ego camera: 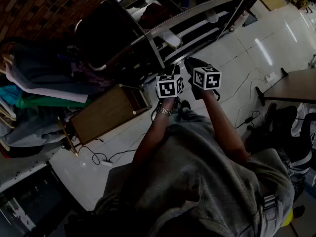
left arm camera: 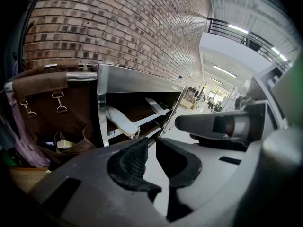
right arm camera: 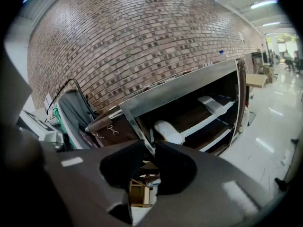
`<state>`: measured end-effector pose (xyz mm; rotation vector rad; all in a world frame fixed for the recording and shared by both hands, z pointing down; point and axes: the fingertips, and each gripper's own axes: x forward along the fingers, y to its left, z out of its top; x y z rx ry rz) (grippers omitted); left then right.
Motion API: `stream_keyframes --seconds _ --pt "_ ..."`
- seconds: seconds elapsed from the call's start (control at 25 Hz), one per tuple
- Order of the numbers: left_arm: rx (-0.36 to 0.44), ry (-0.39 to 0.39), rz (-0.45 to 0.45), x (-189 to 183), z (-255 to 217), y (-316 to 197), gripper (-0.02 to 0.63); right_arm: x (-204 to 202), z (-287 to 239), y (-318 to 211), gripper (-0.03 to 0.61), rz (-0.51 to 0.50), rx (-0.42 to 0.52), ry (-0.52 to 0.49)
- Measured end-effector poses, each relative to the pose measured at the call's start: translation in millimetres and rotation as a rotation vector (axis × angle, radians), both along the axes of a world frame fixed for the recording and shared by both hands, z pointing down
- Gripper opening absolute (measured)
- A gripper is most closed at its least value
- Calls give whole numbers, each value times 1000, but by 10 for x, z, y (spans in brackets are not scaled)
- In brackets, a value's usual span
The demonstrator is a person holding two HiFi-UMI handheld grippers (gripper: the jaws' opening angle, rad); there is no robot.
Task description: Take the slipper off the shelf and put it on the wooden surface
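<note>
Left gripper and right gripper: jaws together, nothing held. They are side by side facing the shelf, judged lined up for a reach. White slipper lies on a shelf board, untouched. Wooden surface stands to the left, nearer the person, free to receive it.

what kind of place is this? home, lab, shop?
Likely an open office or lab hall, not a home: brick wall, metal-framed shelf with a white slipper, glossy tiled floor, a desk, and strip lights beyond.
</note>
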<state>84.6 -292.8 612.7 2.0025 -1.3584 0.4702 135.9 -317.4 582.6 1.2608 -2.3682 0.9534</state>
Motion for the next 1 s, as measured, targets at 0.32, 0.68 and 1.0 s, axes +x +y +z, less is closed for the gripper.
stream_keyframes --seconds 0.32,0.68,1.0 --pt "-36 -20 -31 -195 43 -83 41 102 1184 -912 254 212 -212 -244" --pt "-224 -40 -177 -715 672 272 41 -142 2533 -1854 345 312 -396 -280" --pt "-227 -41 -180 -737 763 108 40 -225 2233 -1891 102 166 -266 -257"
